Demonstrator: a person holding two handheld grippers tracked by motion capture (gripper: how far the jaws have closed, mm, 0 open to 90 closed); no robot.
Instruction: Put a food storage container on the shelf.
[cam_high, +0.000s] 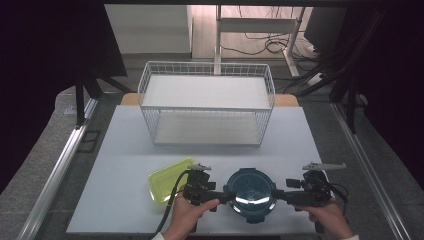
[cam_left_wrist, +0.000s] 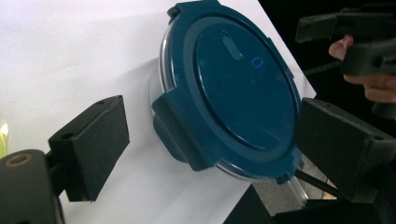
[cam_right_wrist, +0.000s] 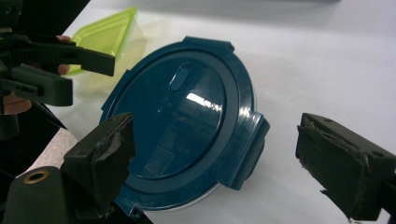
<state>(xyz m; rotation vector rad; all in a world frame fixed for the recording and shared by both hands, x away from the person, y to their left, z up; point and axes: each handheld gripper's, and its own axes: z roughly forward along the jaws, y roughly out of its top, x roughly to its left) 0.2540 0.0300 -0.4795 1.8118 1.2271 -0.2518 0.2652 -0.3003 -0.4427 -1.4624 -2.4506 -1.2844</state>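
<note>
Both grippers flank the round blue-lidded container (cam_high: 250, 194) at the near edge of the tabletop (cam_high: 125, 165). Your left gripper (cam_high: 223, 196) and right gripper (cam_high: 279, 195) stand wide, holding nothing. Centre each on a side latch before closing.

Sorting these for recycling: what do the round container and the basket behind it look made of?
Round container: glossy dark blue lid, probably plastic, with glare streaks; clear body beneath, glass or plastic, can't tell. Basket: thin white wire grid, likely coated metal.
</note>
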